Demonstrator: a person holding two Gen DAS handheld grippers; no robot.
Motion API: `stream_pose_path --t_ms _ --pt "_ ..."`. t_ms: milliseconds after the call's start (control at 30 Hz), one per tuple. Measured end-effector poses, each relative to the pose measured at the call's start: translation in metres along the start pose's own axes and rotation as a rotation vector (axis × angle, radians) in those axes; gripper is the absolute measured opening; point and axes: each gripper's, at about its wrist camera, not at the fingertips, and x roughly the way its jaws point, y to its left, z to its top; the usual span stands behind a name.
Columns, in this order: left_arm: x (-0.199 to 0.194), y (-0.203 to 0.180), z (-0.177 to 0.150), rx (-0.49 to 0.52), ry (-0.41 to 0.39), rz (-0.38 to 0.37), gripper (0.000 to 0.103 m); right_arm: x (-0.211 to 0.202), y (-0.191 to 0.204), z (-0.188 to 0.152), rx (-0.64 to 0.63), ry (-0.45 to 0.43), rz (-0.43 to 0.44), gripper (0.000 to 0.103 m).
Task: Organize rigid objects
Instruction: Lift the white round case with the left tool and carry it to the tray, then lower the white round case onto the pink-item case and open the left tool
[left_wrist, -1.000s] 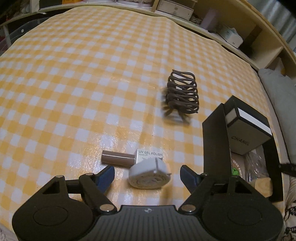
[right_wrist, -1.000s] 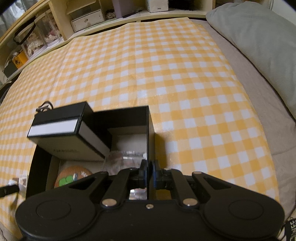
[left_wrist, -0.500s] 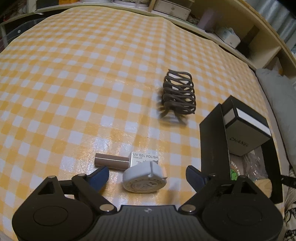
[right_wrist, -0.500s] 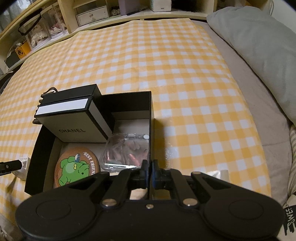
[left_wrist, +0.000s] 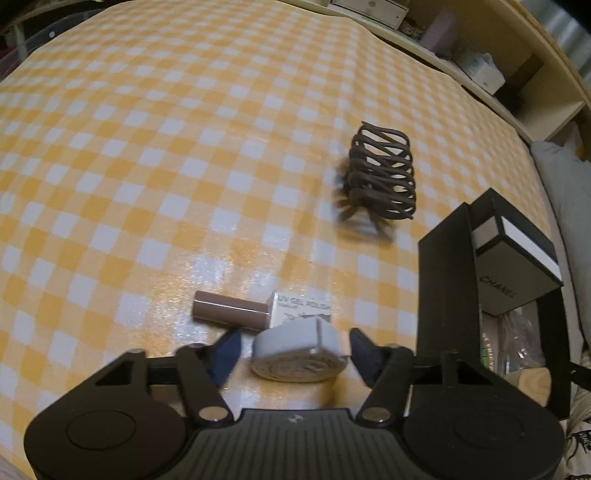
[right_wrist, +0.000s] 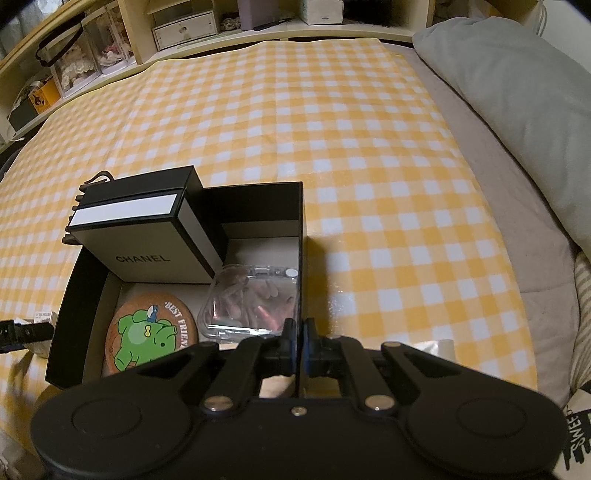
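In the left wrist view my left gripper (left_wrist: 295, 350) is open, its fingers on either side of a white round tape measure (left_wrist: 301, 350) lying on the checked cloth, not touching it. Just beyond lie a UV gel polish box (left_wrist: 258, 310) and a brown hair claw (left_wrist: 384, 177). A black open box (right_wrist: 297, 236) holds a Chanel box (right_wrist: 144, 232), a cork coaster (right_wrist: 147, 336) and a clear case (right_wrist: 255, 299). My right gripper (right_wrist: 300, 345) is shut on the black box's right wall.
Yellow checked cloth (right_wrist: 332, 129) covers the surface. A grey pillow (right_wrist: 517, 110) lies at the right. Shelves with drawers and boxes (right_wrist: 184, 26) run along the far edge. The black box also shows at the right of the left wrist view (left_wrist: 447, 295).
The left gripper's jaws have narrowed around the tape measure. The right gripper has pulled back and up, still shut on the box wall, showing more of the box's contents.
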Motion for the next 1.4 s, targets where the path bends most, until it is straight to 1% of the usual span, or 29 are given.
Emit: stream_pose_path --t_ms 33,200,300,367,467,600,667,767,867,1000,1133,1233,1333,1400 --pt "0.0 -0.001 0.0 0.005 0.002 0.004 0.053 0.0 0.0 0.0 -0.001 0.0 -0.001 0.005" --pt "-0.004 -0.005 -0.002 0.029 0.02 0.015 0.053 0.0 -0.001 0.0 -0.001 -0.001 -0.001 0.005" --pt "-0.009 -0.005 -0.003 0.018 0.026 0.004 0.053 -0.001 0.001 -0.001 -0.004 -0.001 -0.003 0.004" --pt "-0.017 -0.006 -0.003 0.009 0.014 -0.017 0.053 -0.001 0.001 -0.001 -0.004 -0.001 -0.003 0.004" --pt "-0.034 -0.016 -0.002 0.019 -0.002 -0.079 0.053 0.0 0.0 -0.001 -0.004 0.0 -0.001 0.004" --pt "-0.056 -0.048 0.006 0.078 -0.05 -0.182 0.053 0.0 -0.001 -0.001 -0.001 -0.001 0.003 0.004" --pt "-0.062 -0.072 0.01 0.109 -0.066 -0.229 0.053 0.0 -0.001 -0.001 0.0 0.0 0.008 0.005" --pt "-0.063 -0.111 0.016 0.125 -0.069 -0.289 0.053 0.0 -0.001 -0.002 -0.003 -0.001 0.011 0.005" --pt "-0.057 -0.154 0.022 0.169 -0.08 -0.326 0.053 -0.001 -0.003 -0.002 0.004 0.0 0.02 0.005" --pt "-0.043 -0.203 0.02 0.238 -0.094 -0.356 0.053 -0.003 -0.002 -0.002 0.004 0.0 0.025 0.005" --pt "-0.022 -0.239 0.013 0.324 -0.116 -0.336 0.053 -0.004 -0.006 -0.002 0.014 0.002 0.043 0.006" --pt "-0.009 -0.249 0.01 0.338 -0.129 -0.337 0.053 -0.005 -0.005 -0.002 0.017 0.002 0.044 0.006" --pt "0.004 -0.25 0.01 0.304 -0.161 -0.334 0.054 -0.006 -0.005 -0.002 0.024 0.003 0.045 0.006" --pt "0.006 -0.247 0.009 0.289 -0.174 -0.349 0.063 -0.005 -0.004 -0.002 0.025 0.003 0.046 0.006"
